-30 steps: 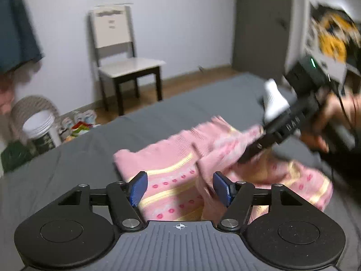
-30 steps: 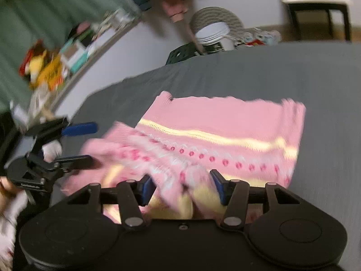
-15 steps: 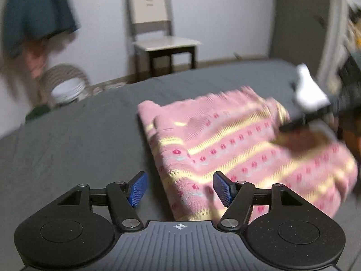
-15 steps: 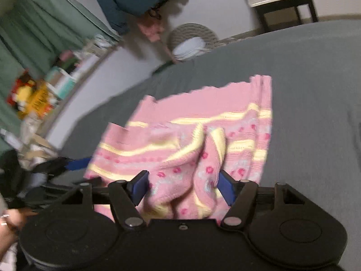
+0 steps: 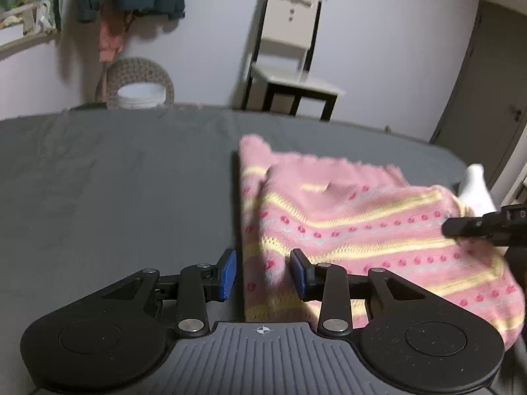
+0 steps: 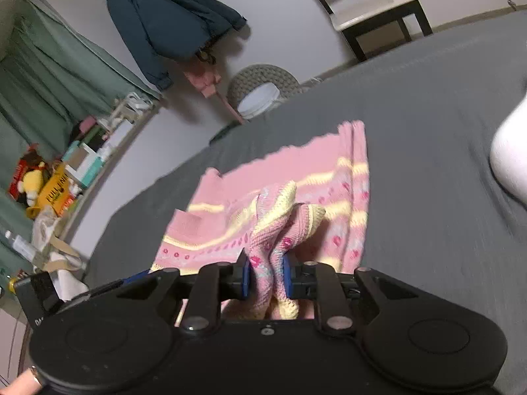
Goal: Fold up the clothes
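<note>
A pink sweater (image 5: 355,230) with yellow stripes and rows of red dots lies on a grey bed (image 5: 115,181). In the left wrist view its long axis runs from the near left, just by the left gripper (image 5: 262,275), away to the right; its stripes run along that axis. Its left edge lies straight, pointing away toward the far wall. The left gripper hovers with its blue pads apart, the sweater's near corner lying between and under them, not pinched.

The right gripper (image 6: 266,278) is clamped on a bunched fold of the sweater (image 6: 273,227), which rises in a ridge between its pads; the rest spreads flat beyond it toward the far bed edge. In the left view the right gripper's black finger (image 5: 461,225) sits at the sweater's right end.

A chair (image 5: 290,56) stands by the wall, a dark jacket (image 6: 164,16) hangs nearby.
</note>
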